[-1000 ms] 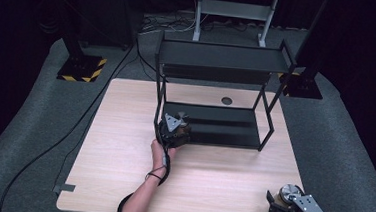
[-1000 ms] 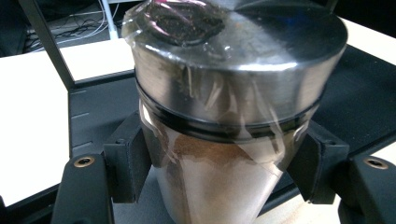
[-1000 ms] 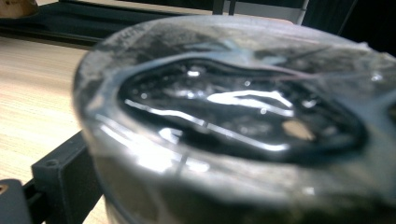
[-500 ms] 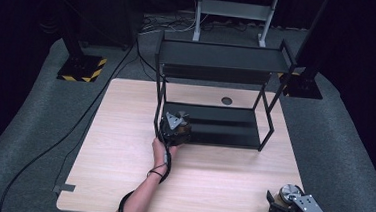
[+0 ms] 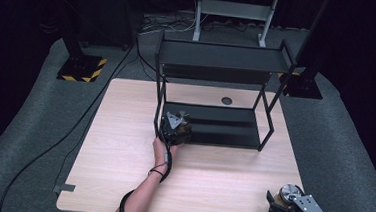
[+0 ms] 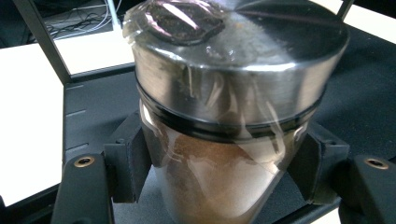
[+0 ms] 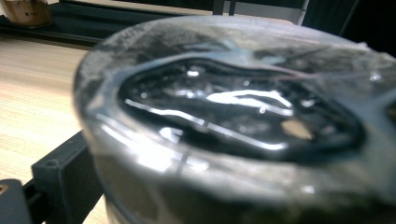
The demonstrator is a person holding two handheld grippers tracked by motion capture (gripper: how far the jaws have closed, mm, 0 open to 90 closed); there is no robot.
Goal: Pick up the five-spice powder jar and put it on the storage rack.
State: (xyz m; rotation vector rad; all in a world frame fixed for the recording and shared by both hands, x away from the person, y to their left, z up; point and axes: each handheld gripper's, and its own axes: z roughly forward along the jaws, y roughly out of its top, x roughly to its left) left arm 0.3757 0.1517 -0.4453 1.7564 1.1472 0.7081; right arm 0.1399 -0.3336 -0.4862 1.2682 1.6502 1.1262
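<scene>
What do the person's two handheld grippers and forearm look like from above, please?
Both are black. The left gripper and the right gripper each carry a grey three-cornered plate on top. A black cable trails from the left one along the bare forearm, which wears a dark band at the wrist. The left gripper's jaws are blocky, with brass-coloured screws.

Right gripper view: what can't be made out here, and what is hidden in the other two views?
- Right gripper view: the second jar is blurred by closeness; its contents are unreadable, and it hides the far jaw.
- Left gripper view: the jar runs off the bottom edge, so its base on the rack shelf is unseen.
- High view: the left gripper covers its jar; the right gripper is too small to judge its grip.
</scene>
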